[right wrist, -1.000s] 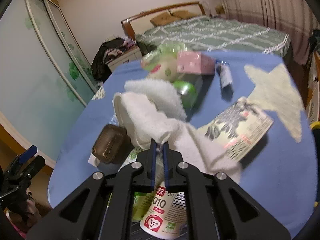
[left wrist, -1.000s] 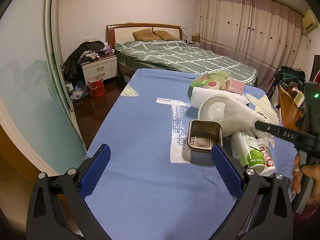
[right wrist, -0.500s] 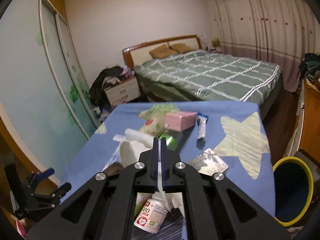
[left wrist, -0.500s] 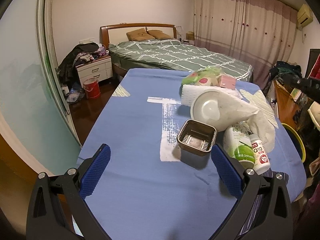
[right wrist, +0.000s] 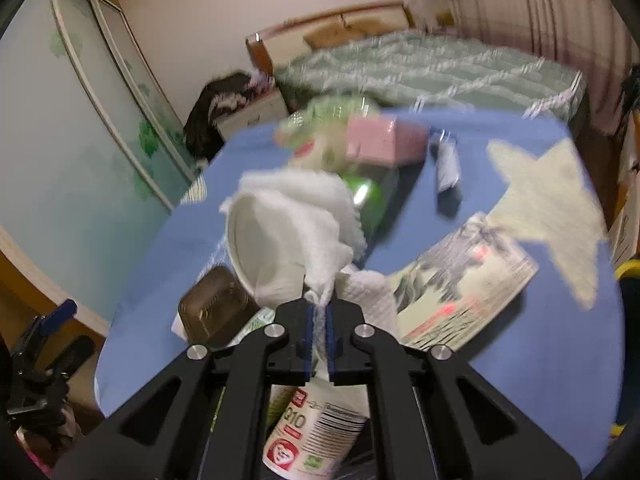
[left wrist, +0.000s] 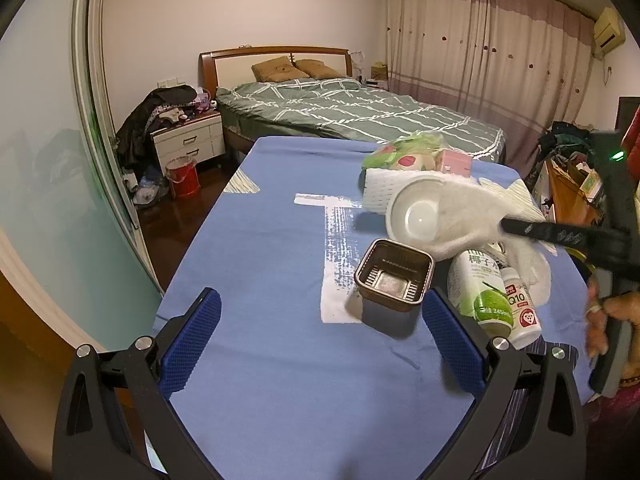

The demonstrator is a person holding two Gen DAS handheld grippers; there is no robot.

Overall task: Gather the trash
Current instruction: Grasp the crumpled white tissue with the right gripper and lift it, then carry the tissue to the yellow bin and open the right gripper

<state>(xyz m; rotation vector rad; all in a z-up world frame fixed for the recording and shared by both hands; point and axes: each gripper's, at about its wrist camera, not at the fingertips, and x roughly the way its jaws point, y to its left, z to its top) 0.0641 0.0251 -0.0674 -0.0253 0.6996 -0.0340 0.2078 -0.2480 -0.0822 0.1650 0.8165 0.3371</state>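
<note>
The right gripper (right wrist: 318,312) has just been closing and now pinches a white paper towel (right wrist: 308,232) between its blue pads; the towel drapes over a tipped white bowl (left wrist: 416,218) on the blue tablecloth (left wrist: 280,280). The left gripper (left wrist: 320,332) hangs wide open above the cloth, holding nothing. A white bottle (right wrist: 316,428) below the right gripper reads "Q10". Beside it lies a green-and-white drink carton (left wrist: 478,288) marked "245mL". A brown square tray (left wrist: 394,276) looks empty.
</note>
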